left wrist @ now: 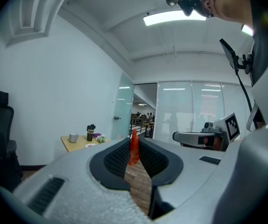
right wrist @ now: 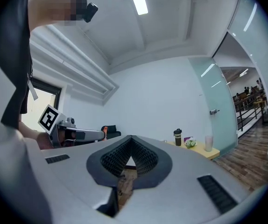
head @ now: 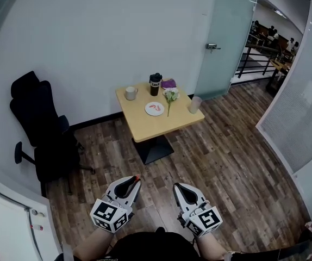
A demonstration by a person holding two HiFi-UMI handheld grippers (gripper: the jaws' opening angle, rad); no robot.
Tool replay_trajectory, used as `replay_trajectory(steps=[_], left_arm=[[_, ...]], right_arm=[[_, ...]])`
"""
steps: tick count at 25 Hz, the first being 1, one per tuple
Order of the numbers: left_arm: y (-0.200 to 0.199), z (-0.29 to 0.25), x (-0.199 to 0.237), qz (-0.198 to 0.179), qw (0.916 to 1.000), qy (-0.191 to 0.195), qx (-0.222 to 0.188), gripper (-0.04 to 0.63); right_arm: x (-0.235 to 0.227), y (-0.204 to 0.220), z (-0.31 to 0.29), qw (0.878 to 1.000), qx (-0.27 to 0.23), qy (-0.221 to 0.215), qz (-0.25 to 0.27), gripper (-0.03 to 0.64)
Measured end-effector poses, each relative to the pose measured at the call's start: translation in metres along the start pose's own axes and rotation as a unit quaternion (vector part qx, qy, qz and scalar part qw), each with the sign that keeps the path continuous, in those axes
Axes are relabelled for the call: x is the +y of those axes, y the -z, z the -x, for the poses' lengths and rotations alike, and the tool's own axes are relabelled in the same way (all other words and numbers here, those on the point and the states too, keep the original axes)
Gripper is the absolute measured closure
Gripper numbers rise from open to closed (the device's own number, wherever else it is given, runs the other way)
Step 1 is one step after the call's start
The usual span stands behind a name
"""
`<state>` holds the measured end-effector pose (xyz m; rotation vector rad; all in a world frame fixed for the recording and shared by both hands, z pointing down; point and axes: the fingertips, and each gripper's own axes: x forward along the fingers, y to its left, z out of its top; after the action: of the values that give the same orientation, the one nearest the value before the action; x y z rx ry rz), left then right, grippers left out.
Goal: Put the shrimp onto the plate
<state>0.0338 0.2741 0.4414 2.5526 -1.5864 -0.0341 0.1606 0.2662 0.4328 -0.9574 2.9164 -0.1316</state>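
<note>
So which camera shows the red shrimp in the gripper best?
The left gripper view: the shrimp stands large and red, pinched by the left gripper. The head view shows only a small red tip at that gripper's front. The right gripper view shows just a tiny orange speck far off.

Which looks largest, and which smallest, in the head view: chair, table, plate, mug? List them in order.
1. The chair and table look alike. The chair stands nearer the camera, so they are left unranked.
2. plate
3. mug
</note>
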Motion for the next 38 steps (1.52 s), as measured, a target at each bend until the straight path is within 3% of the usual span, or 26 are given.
replay_trajectory(steps=[9,19,28,38], left_arm=[[-0.007,-0.056,-0.022,-0.013,0.9998,-0.012,0.0,0.534],[-0.004,-0.074,0.003,0.002,0.9991,-0.042,-0.001,0.534],[-0.004,-0.105,0.044,0.01,0.999,-0.043,-0.006,0.534],[-0.02,-0.153,0.134,0.014,0.9996,-0.024,0.002,0.534]], right_arm=[[-0.065,-0.009,0.007,1.0,0.002,0.003,0.005,0.615],[-0.087,0.002,-0.017,1.0,0.02,-0.014,0.001,0.615],[-0.103,0.003,-0.065,1.0,0.019,-0.023,0.001,0.616],[-0.131,0.002,-0.155,1.0,0.027,-0.001,-0.009,0.615]])
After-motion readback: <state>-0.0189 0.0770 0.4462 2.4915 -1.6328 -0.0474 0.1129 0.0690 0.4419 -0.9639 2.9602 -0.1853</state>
